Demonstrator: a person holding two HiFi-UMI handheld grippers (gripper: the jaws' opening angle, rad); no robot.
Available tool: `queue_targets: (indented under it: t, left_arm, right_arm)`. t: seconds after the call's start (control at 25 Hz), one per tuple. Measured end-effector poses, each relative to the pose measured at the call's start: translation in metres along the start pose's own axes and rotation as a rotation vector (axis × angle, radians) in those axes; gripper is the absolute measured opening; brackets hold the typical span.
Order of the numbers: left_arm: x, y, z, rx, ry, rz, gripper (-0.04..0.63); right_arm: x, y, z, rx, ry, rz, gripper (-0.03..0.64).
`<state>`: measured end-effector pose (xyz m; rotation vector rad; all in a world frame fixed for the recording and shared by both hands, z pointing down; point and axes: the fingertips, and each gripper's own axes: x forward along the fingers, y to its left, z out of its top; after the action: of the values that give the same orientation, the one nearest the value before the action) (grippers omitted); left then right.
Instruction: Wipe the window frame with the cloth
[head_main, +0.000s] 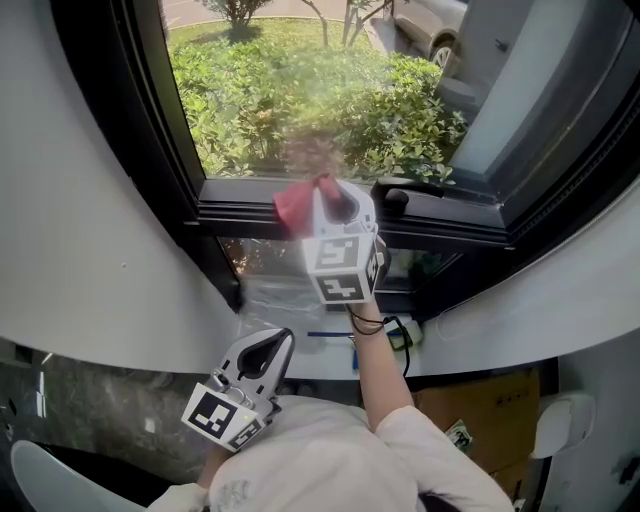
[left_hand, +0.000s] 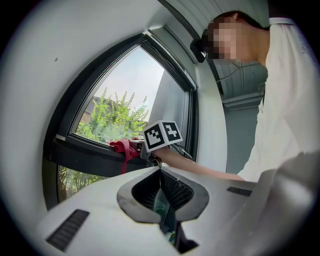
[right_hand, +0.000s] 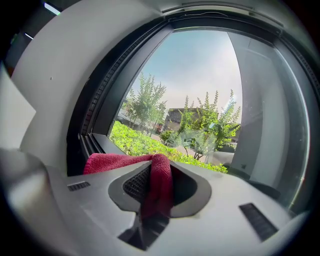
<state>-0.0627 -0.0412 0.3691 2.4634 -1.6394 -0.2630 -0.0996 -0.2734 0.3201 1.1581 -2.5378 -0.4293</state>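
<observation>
A red cloth (head_main: 300, 204) rests on the dark window frame (head_main: 240, 215) at the middle of the sill rail. My right gripper (head_main: 330, 196) is shut on the cloth and holds it against the rail. In the right gripper view the cloth (right_hand: 156, 182) is pinched between the jaws and its free end (right_hand: 107, 161) spreads left over the frame (right_hand: 90, 145). The left gripper view shows the cloth (left_hand: 123, 147) draped over the rail (left_hand: 90, 152). My left gripper (head_main: 268, 347) hangs low near the person's body, shut, away from the window.
A black window handle (head_main: 397, 197) sits on the rail just right of the cloth. An opened sash (head_main: 560, 110) angles out at the right. White wall (head_main: 80, 220) curves round the left. A cardboard box (head_main: 490, 410) stands low at the right.
</observation>
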Motion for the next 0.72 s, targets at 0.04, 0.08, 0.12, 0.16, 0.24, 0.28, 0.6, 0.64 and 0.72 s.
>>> queue_targets:
  t: [0.04,0.08,0.12,0.16,0.24,0.28,0.6,0.64,0.72]
  left_arm:
    - [-0.001,0.0,0.0,0.0,-0.001,0.001,0.011]
    - [-0.001,0.0,0.0,0.001,-0.002,0.002,0.011]
    - [-0.002,0.0,0.0,0.001,-0.003,0.003,0.011]
    - [-0.003,0.0,0.0,0.001,-0.003,0.004,0.011]
    - [-0.005,0.0,0.0,0.001,-0.002,0.005,0.011]
    - [-0.006,0.001,0.0,0.001,-0.002,0.006,0.011]
    - [-0.014,0.004,0.0,-0.002,0.003,0.009,0.011]
    - [-0.015,0.004,0.0,-0.004,0.004,0.009,0.011]
    - [-0.018,0.006,0.0,-0.006,0.007,0.009,0.011]
  right_arm:
    - [0.0,0.0,0.0,0.0,0.0,0.0,0.091]
    - [0.0,0.0,0.0,0.0,0.0,0.0,0.091]
    - [0.0,0.0,0.0,0.0,-0.001,0.0,0.091]
    - [-0.001,0.0,-0.001,0.0,-0.003,-0.002,0.091]
    - [-0.001,0.0,0.0,-0.002,-0.013,-0.007,0.091]
    - [-0.001,0.0,0.0,-0.005,-0.022,-0.01,0.091]
    - [-0.011,-0.002,0.009,0.048,-0.125,-0.033,0.094]
    - [-0.016,-0.001,0.013,0.073,-0.152,-0.031,0.094]
    - [-0.028,0.001,0.024,0.1,-0.209,-0.029,0.094]
